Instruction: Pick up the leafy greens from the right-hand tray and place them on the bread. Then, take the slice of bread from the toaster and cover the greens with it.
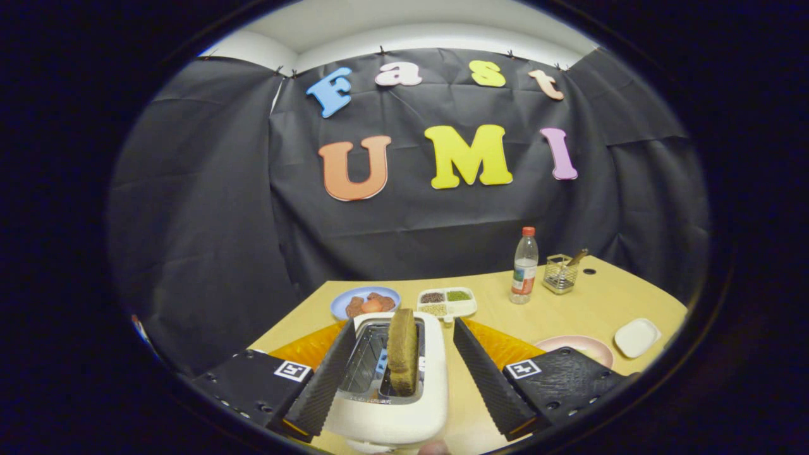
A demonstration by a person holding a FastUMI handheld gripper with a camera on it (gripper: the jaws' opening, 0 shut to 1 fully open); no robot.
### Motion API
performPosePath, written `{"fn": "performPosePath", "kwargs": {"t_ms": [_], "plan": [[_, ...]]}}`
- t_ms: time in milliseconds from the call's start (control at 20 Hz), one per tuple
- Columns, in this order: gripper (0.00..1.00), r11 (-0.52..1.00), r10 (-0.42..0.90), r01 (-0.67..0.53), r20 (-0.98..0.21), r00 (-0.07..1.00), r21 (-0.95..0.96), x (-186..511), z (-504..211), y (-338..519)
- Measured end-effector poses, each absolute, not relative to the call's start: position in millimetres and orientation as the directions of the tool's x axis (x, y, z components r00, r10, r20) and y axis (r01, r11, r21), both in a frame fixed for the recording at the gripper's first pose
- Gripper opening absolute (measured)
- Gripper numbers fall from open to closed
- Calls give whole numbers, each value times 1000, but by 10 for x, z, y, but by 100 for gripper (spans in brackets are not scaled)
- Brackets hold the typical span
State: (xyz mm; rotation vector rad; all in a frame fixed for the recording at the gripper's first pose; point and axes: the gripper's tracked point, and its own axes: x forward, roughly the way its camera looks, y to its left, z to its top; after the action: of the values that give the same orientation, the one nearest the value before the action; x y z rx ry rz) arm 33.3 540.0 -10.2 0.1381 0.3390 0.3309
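Partly sunken bread slice (402, 351) between wide-spread tool (395, 370)

Count of things on the table (588, 309)

One toaster (392, 385) with one bread slice (402, 351), one bottle (524, 265), one wire basket (560, 273), one divided tray (447, 303), three dishes.

pink plate (584, 346) | half hidden by finger (near side) | toaster (385, 411) base cut off

The gap between the spread fingers of the gripper (399, 373) is occupied by the toaster (385, 404) and its upright bread slice (402, 351); bare table (569, 309) is left beyond, before the bottle (524, 265).
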Motion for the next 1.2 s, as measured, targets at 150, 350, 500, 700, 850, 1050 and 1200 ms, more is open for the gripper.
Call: {"fn": "performPosePath", "kwargs": {"t_ms": [150, 350, 500, 700, 850, 1050, 1200], "plan": [[93, 945, 319, -273, -334, 887, 178, 444, -210, 5432], [77, 953, 298, -248, -390, 871, 173, 559, -372, 5466], [47, 954, 298, -249, -416, 859, 169, 571, -437, 5491], [17, 952, 305, -257, -417, 856, 168, 558, -419, 5490], [11, 946, 322, -276, -402, 857, 171, 502, -302, 5492], [11, 920, 383, -324, -324, 865, 221, 459, 86, 5455], [11, 898, 414, -344, -266, 871, 273, 468, 397, 5271]]}}
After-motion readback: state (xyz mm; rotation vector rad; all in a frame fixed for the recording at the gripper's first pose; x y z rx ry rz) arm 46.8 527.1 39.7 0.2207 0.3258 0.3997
